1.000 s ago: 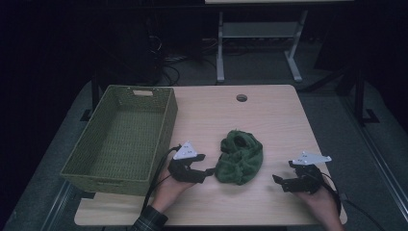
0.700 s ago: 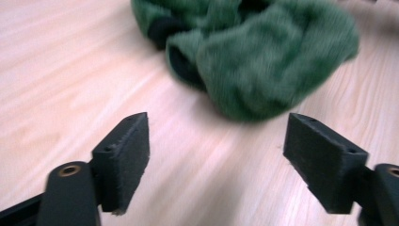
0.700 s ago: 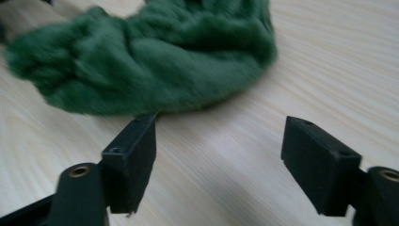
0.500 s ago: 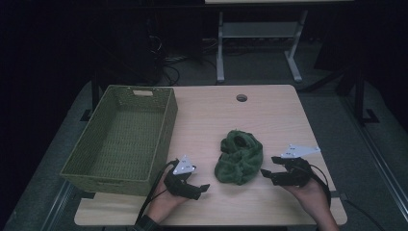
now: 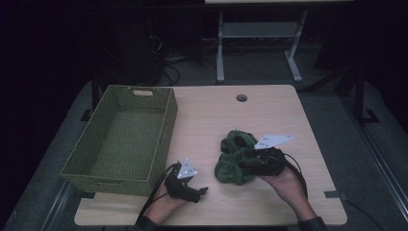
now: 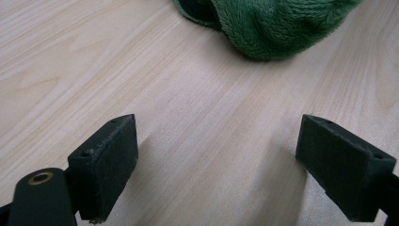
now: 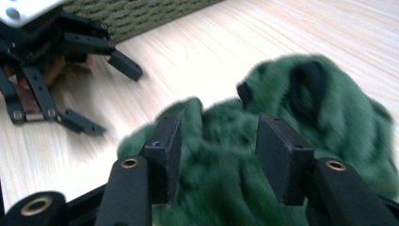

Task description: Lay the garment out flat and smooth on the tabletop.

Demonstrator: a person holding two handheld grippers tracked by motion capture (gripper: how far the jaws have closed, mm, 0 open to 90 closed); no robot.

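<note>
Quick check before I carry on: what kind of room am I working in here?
Probably a lab or recording workspace, not a home. A plain wooden table with a cable hole stands on grey carpet, cables lie on the floor behind it, and a metal desk frame stands in the dark beyond.

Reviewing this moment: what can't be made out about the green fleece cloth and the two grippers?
- Right gripper: blur hides whether the pads press the green fleece cloth.
- Cloth: the left gripper view's top edge cuts it off.
- Left gripper: jaws too small and dark in the high view.
</note>
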